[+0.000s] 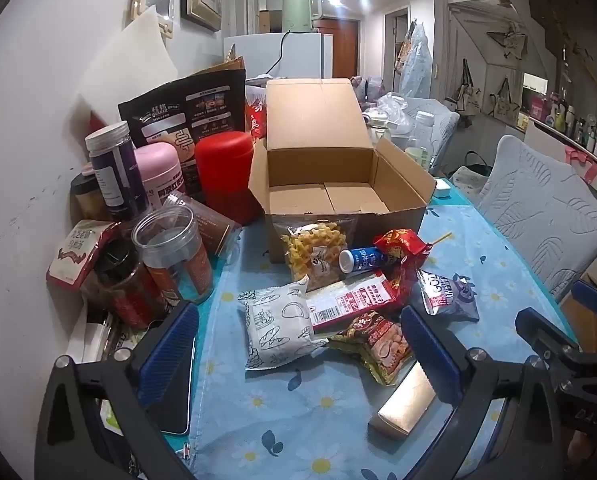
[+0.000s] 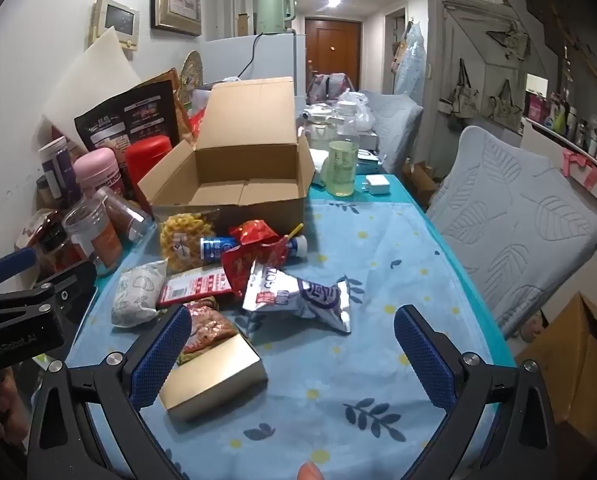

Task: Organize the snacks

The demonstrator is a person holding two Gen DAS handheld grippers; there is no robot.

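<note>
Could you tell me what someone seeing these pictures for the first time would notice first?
Probably the open cardboard box standing empty mid-table, lid flap up. Right in front of it lies a loose heap of snack packets on the blue flowered tablecloth. To the left, against the wall, crowd jars and canisters, the red canister brightest.

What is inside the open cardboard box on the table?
The cardboard box holds no snacks: only its bare bottom flaps show. The front wall hides the nearest strip of the floor.
</note>
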